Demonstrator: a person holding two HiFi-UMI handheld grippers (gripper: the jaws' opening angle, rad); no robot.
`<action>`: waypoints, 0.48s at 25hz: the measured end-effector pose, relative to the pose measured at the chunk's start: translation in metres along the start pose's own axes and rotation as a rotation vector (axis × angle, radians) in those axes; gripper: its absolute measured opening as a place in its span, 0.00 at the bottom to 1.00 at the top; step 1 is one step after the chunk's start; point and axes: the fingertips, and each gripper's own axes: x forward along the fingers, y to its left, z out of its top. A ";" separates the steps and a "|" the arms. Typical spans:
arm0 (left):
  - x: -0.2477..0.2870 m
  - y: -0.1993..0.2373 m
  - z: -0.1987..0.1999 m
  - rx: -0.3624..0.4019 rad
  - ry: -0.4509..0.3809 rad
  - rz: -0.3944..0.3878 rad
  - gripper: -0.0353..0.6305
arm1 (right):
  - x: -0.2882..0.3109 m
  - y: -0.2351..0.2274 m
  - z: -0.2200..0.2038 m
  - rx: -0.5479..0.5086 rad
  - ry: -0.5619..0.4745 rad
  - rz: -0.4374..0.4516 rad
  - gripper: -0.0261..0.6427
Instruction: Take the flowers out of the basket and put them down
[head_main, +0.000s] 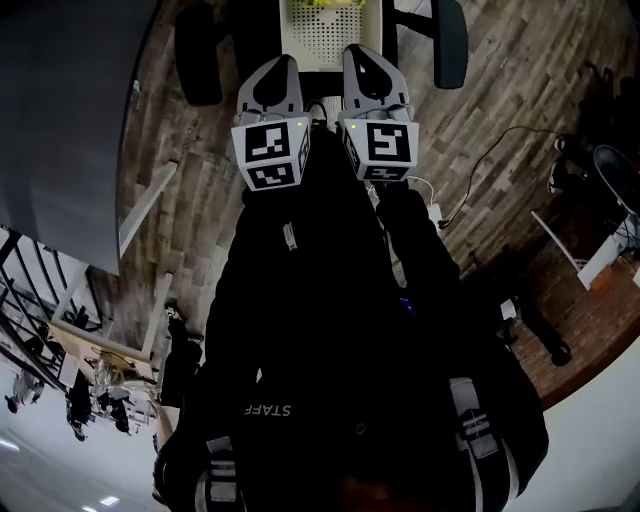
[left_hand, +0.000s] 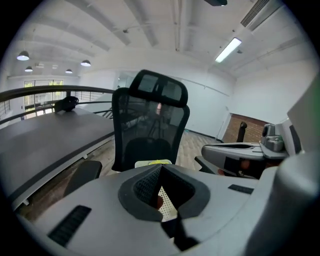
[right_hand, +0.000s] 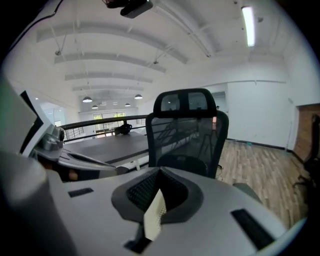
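Note:
A white perforated basket (head_main: 330, 32) stands on the seat of a black office chair (head_main: 198, 52), with yellow flowers (head_main: 325, 4) showing at the top edge of the head view. My left gripper (head_main: 283, 62) and right gripper (head_main: 357, 52) are held side by side in front of the basket, both shut and holding nothing. In the left gripper view the closed jaws (left_hand: 161, 168) frame a bit of the basket (left_hand: 166, 202) and a yellow-green edge of the flowers (left_hand: 155, 162). The right gripper view shows its closed jaws (right_hand: 160, 171) with a sliver of the basket (right_hand: 155, 215) behind.
The chair's mesh back (left_hand: 150, 125) rises behind the basket, with armrests on both sides (head_main: 450, 40). A grey desk (head_main: 60, 120) runs along the left. On the wooden floor to the right lie a cable and a power strip (head_main: 435, 212). Another person (head_main: 535, 320) stands at the right.

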 end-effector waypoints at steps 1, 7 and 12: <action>0.013 0.004 -0.006 0.000 0.009 -0.005 0.05 | 0.011 -0.005 -0.010 0.011 0.012 -0.014 0.06; 0.076 0.033 -0.046 -0.035 0.050 0.008 0.05 | 0.070 -0.029 -0.081 0.048 0.111 -0.046 0.06; 0.144 0.045 -0.077 -0.060 0.095 -0.001 0.05 | 0.129 -0.063 -0.144 0.105 0.202 -0.068 0.06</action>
